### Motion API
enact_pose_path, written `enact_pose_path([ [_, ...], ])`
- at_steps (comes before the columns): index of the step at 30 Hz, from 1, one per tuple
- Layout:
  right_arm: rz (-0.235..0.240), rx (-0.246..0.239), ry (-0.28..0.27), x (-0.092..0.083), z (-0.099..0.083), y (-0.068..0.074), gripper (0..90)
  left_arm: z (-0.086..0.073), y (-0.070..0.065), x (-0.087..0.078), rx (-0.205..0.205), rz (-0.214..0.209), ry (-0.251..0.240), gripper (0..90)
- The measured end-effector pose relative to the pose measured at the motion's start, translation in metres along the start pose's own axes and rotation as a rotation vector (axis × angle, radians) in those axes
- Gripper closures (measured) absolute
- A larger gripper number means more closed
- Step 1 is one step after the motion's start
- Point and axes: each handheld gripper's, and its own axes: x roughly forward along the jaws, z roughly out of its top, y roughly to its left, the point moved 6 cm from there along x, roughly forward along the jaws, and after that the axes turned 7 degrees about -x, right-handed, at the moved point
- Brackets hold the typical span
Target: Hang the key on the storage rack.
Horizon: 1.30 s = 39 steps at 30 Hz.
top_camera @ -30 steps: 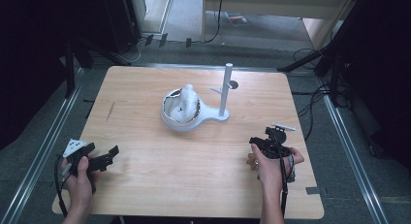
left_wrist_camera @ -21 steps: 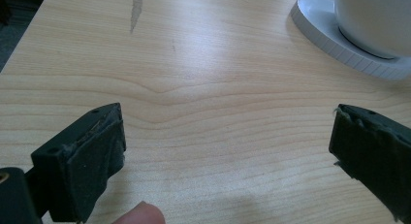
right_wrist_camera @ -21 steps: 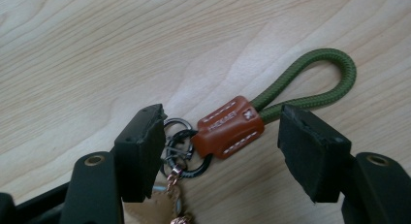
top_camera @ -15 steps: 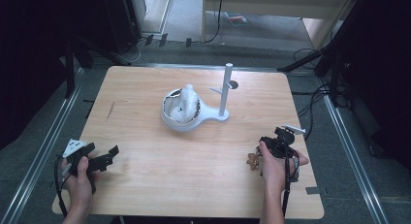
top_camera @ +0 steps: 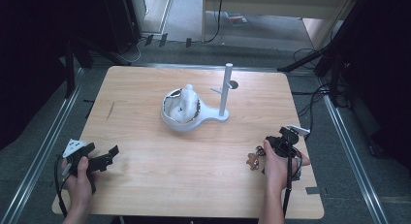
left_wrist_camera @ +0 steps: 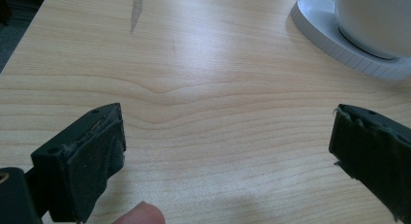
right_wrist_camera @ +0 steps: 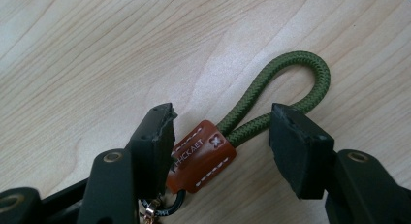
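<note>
closing in on the keychain strap, with the grab not yet made.

your right gripper (right_wrist_camera: 220, 136) has just been closing its jaws around the keychain strap (right_wrist_camera: 271, 105), which lies flat on the table (top_camera: 145, 185) near its right front edge; the brown leather tab (right_wrist_camera: 201, 156) and the green cord loop sit between the pads, the left pad looks to touch the tab, the right pad stands clear, so nothing is clamped yet. you have the approach done; squeezing, lifting and, as a guess, carrying it to the white stand (top_camera: 224, 95) by the bowl-shaped base (top_camera: 179, 118) mid-table are all left. your left gripper (left_wrist_camera: 228, 151) rests near the left front corner, jaws wide apart and holding nothing.
</note>
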Motion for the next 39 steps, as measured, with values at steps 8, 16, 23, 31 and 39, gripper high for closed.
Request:
enact_pose_path([
  [8, -0.015, 0.071, -0.004, 0.003, 0.007, -0.014, 45.4, 0.0, 0.0, 0.0, 0.0, 0.0, 0.0, 0.5],
  [16, -0.017, 0.067, -0.015, 0.005, 0.01, -0.016, 44.1, 0.0, 0.0, 0.0, 0.001, 0.0, 0.001, 0.5],
  [23, -0.03, 0.09, -0.041, -0.002, 0.013, -0.027, 48.6, 0.0, 0.0, 0.0, 0.001, -0.002, 0.001, 0.5],
  [31, -0.068, 0.111, -0.01, 0.002, 0.014, -0.047, 59.7, 0.0, 0.0, 0.0, 0.002, 0.001, 0.002, 0.5],
  [39, -0.06, 0.105, -0.008, 0.008, 0.016, -0.048, 71.4, 0.0, 0.0, 0.0, 0.002, 0.001, 0.004, 0.5],
])
